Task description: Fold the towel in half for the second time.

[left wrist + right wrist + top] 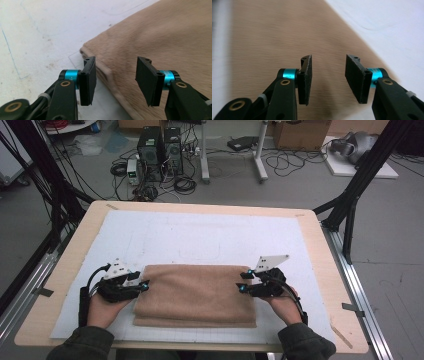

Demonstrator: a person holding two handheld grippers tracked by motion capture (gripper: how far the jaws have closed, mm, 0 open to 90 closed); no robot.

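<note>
Both forearms wear dark olive-green sleeves [82,340]. The left gripper [116,80] and the right gripper [328,78] are alike: black linkage arms with brass-coloured rivets, a turquoise collar just behind each flat black jaw, and small screw holes at the jaw tops. Each carries a pale three-cornered plate [270,262] above its jaws and trails a black cable [95,276] behind them.

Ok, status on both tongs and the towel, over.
Left tongs open at towel's left end. Right tongs open at its right end. Towel folded, flat on mat. Nothing in the way.

Two black computer towers [160,152] stand among cables [150,185], with perhaps a cardboard box [300,134] behind.
</note>
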